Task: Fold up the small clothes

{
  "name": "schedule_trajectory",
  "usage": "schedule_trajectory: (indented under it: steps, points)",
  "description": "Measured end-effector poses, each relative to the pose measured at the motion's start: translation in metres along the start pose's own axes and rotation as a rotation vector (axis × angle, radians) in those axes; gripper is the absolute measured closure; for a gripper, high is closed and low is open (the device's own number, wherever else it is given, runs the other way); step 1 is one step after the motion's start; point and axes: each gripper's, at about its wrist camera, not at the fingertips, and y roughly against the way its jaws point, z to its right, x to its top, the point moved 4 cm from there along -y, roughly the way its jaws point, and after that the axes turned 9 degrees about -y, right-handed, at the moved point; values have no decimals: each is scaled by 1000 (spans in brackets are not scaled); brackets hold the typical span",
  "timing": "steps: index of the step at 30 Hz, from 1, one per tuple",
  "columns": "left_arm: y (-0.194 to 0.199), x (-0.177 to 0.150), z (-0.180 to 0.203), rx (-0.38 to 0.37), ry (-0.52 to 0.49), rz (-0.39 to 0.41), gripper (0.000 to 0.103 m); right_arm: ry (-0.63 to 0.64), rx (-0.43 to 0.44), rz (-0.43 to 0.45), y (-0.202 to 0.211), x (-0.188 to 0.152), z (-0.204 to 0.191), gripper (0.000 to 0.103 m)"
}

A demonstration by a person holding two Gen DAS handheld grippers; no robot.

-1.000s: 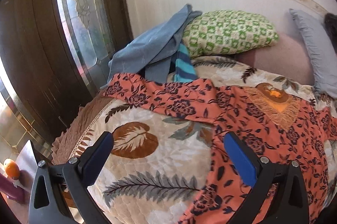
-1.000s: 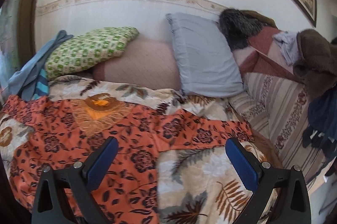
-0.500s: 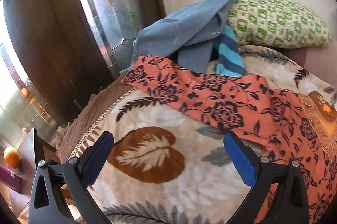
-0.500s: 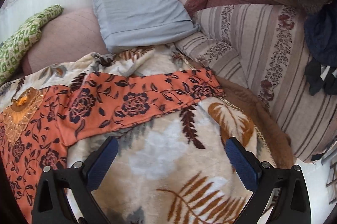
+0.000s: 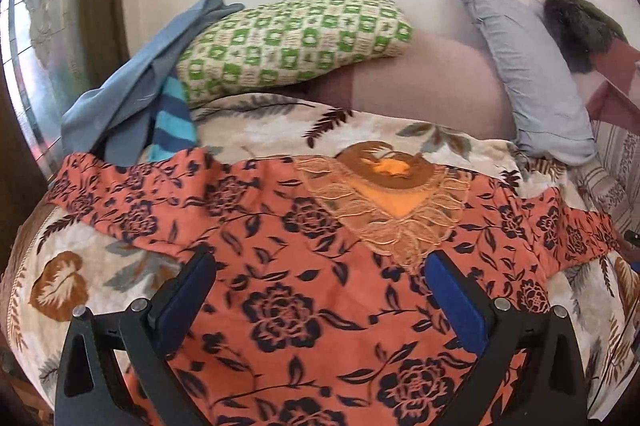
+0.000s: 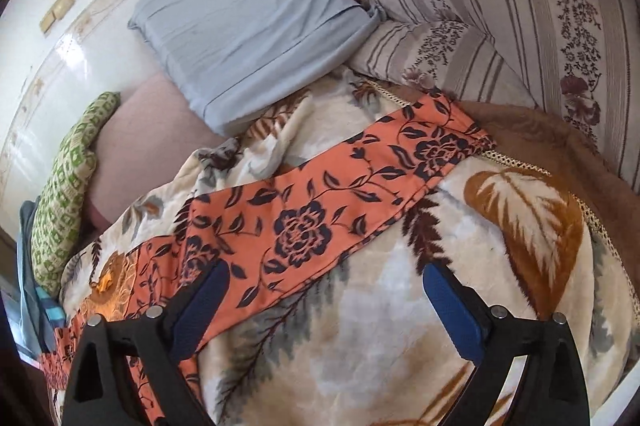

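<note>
An orange top with dark flowers (image 5: pixel 304 266) lies spread flat on the leaf-patterned blanket (image 5: pixel 256 130), its lace neckline (image 5: pixel 384 202) toward the pillows and both sleeves stretched out sideways. My left gripper (image 5: pixel 318 274) hovers open above the chest of the top, nothing between its blue pads. In the right wrist view the right sleeve (image 6: pixel 320 210) runs diagonally to its cuff (image 6: pixel 452 138) near the blanket's edge. My right gripper (image 6: pixel 326 286) stands open just below that sleeve, over bare blanket (image 6: pixel 392 326), holding nothing.
A green checked pillow (image 5: pixel 292 42), a grey pillow (image 5: pixel 528 74) and a pink bolster (image 5: pixel 424 82) line the wall. Blue-grey clothes and a striped piece (image 5: pixel 172 122) lie at the far left. A striped cushion (image 6: pixel 500 6) and a brown blanket border (image 6: pixel 560 150) sit right of the sleeve.
The left gripper swung back right, from the left sleeve to above the chest of the top. The right gripper tilted and moved closer to the right sleeve. Both stayed open.
</note>
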Motion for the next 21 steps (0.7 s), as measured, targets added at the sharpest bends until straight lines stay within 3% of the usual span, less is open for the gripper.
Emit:
schedule_trajectory:
  steps: [4,8,13,16,19,21]
  points:
    - [-32,8,34,-60,6,-16,0,-91,43,-13,-22,27,28,5]
    - [-59,3,52,-91,-3,-34,0,-255,103,-90,-60,40,57,16]
    - [-80,-5,55,-76,-59,-67,0,-409,100,-117,-99,45,83,30]
    - [-89,-8,47,-56,-57,-72,0,-473,141,-63,-105,54,93,36]
    - [-109,-23,42,1,-100,-139,0,-528,136,-54,-118,63,101,57]
    - [-125,-35,43,61,-150,-193,0,-568,131,-64,-126,67,107,78]
